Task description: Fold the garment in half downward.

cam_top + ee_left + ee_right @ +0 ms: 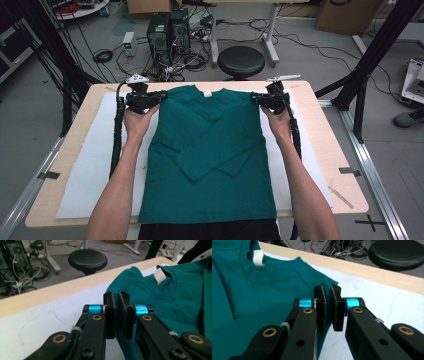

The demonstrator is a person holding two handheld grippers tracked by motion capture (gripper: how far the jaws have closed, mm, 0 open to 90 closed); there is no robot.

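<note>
Shirt (210, 150) lay on the desk (320, 115), sleeves crossed; I had both grippers, left (161, 96) and right (255, 98), pinched shut on its shoulders. Next, I judged, came folding it toward me, evenly.

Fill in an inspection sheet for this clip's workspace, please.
Surface: wooden table under a white mat.
Job's things: green shirt lying flat, sleeves folded across the front, collar at the far edge.
Clutter: small wooden stick by the table's right edge.
Grippers: left gripper and right gripper each shut on a shoulder of the shirt.
Cables: one trails along each forearm.
Surroundings: black stool, computer towers, floor wiring.
</note>
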